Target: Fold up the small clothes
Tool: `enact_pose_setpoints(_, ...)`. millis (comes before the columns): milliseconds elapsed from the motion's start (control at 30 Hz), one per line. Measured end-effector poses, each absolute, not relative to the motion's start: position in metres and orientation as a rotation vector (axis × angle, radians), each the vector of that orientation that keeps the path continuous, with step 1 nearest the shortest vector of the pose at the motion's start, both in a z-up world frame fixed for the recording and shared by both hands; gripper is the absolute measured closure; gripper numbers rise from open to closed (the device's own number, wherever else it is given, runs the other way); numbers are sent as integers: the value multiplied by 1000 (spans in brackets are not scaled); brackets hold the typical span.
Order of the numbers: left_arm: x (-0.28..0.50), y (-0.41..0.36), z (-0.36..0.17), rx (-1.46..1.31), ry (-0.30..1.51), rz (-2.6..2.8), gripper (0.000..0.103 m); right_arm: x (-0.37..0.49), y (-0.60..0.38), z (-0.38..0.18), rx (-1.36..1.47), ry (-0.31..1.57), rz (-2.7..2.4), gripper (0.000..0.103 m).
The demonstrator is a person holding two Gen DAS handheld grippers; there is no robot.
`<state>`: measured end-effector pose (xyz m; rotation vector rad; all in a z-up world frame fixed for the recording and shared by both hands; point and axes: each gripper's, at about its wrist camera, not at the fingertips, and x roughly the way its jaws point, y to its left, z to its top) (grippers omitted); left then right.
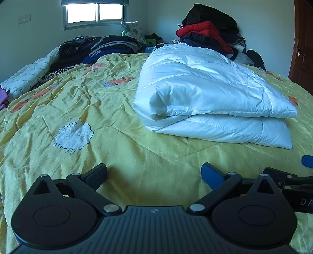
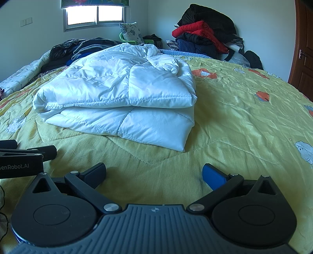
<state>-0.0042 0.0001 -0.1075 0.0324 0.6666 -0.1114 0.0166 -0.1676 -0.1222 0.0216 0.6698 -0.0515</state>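
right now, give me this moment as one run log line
left gripper: open, empty | right gripper: open, empty | white padded jacket: folded on yellow bedspread, untouched

The white padded jacket (image 2: 121,91) lies folded double on the yellow bedspread (image 2: 234,117), so its lower layer and inner faces are covered, and its collar end is bunched beyond reading. At the bed's far edge the heaps of dark clothes (image 1: 101,46) run together; single garments cannot be told. The door (image 2: 304,54) is cut by the right edge, the window (image 1: 95,12) by the top.
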Motion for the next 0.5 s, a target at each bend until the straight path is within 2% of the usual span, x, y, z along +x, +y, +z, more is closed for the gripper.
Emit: enact_pose_setpoints(500,-6,0,-107,36,668,-113,0,17,-167,-123,22,669,-52,1)
